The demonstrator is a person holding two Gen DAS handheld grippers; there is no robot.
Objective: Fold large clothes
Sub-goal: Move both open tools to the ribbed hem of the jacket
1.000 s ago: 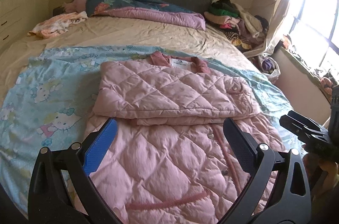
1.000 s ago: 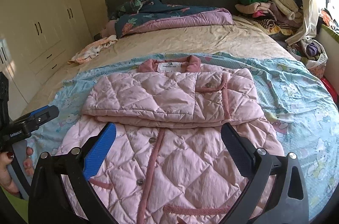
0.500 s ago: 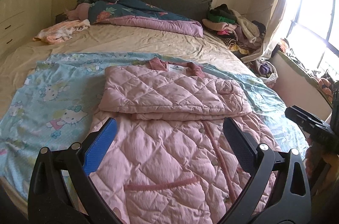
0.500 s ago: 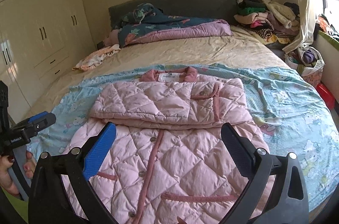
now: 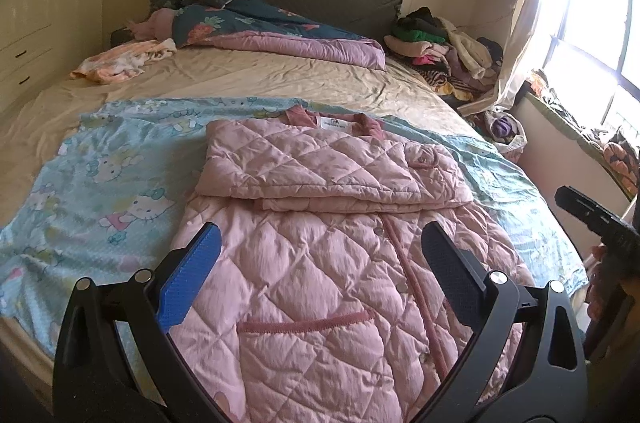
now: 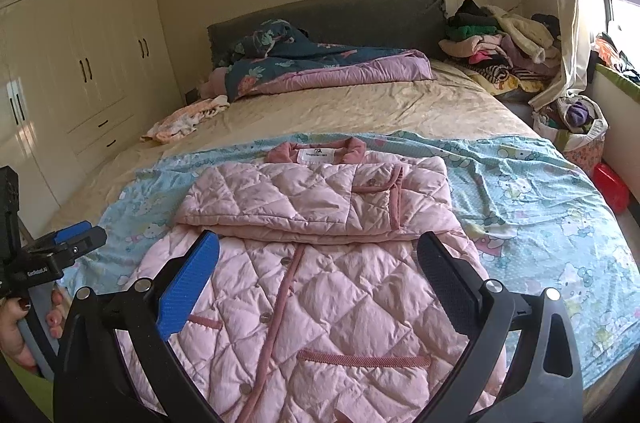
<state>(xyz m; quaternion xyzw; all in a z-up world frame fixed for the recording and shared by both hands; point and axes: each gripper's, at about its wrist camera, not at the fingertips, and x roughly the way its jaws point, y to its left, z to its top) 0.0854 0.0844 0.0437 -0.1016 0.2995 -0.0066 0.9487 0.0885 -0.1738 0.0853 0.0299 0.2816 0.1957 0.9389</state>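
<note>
A pink quilted coat (image 5: pixel 320 263) lies flat on a light blue cartoon-print sheet (image 5: pixel 100 183) at the foot of the bed. Its sleeves are folded across the chest in a band (image 5: pixel 328 167) below the collar. The coat also shows in the right wrist view (image 6: pixel 320 283). My left gripper (image 5: pixel 320 263) is open and empty, held above the coat's lower half. My right gripper (image 6: pixel 318 263) is open and empty above the same part. The left gripper shows at the left edge of the right wrist view (image 6: pixel 60 255).
A crumpled dark floral quilt (image 5: pixel 260 23) lies at the headboard. A small peach garment (image 5: pixel 120 63) lies at the far left of the bed. A pile of clothes (image 5: pixel 440 47) sits at the far right by the window. A wardrobe (image 6: pixel 80 83) stands left.
Both grippers have pulled back and risen from the coat, so more of its lower half and the room shows. The coat has not moved. Both stay open.
</note>
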